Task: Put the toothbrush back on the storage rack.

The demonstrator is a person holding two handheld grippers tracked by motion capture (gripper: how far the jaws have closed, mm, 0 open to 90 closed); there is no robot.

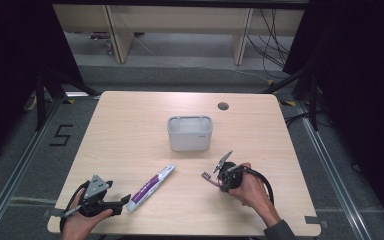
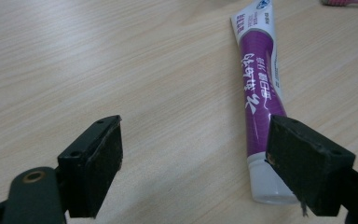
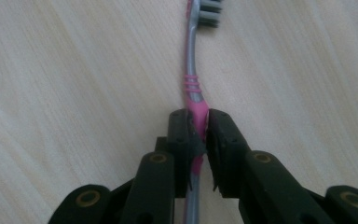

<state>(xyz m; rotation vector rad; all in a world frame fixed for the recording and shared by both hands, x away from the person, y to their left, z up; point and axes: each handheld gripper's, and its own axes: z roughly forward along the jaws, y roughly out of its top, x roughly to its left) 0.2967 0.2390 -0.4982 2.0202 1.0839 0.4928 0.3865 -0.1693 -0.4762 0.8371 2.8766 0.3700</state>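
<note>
With our right gripper (image 3: 200, 135) clamped low on the slim pink-and-grey plastic toothbrush (image 3: 195, 70) and our left gripper (image 2: 193, 154) open and empty, we risk the brush swivelling when lifted.

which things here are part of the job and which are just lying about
In the job: toothbrush, clamped in the right gripper; toothpaste tube, beside the open left gripper; likely the grey bin.

Lying about: cables on the floor.

A pale wooden table (image 1: 130, 130) stood on grey floor (image 1: 25, 165). Black curtains (image 1: 360, 75) hung at both sides, wooden furniture (image 1: 180, 22) and loose cables (image 1: 272, 42) behind.
</note>
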